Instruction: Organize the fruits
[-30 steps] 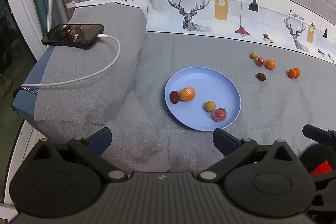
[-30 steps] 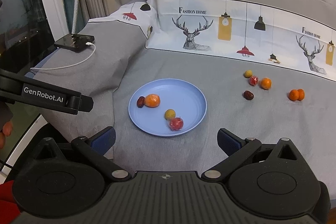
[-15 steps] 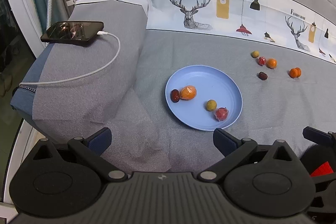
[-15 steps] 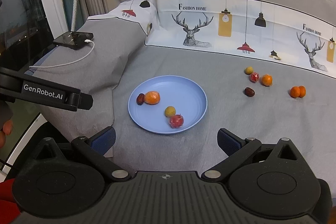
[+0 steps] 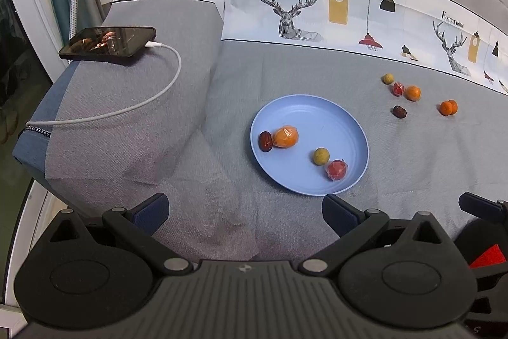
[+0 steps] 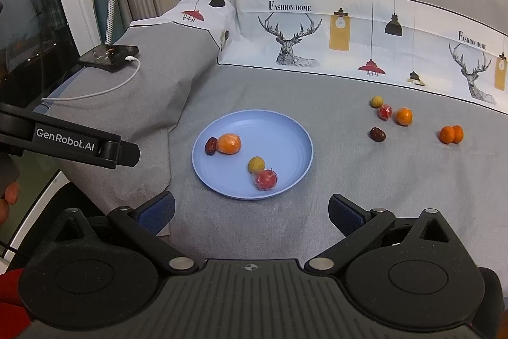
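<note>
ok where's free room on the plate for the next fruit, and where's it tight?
Free: the far and right part of the blue plate, beyond the wrapped orange and yellow-green fruit. Tight: left edge, where the date touches the orange, and the near rim around the wrapped red fruit. Bare bedspread between plate and loose fruits gives hand passage.

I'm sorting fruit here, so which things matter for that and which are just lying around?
For the job: blue plate holding four fruits; six loose fruits on the bedspread, including a dark date and an orange pair.
Lying about: phone, charging cable.
</note>
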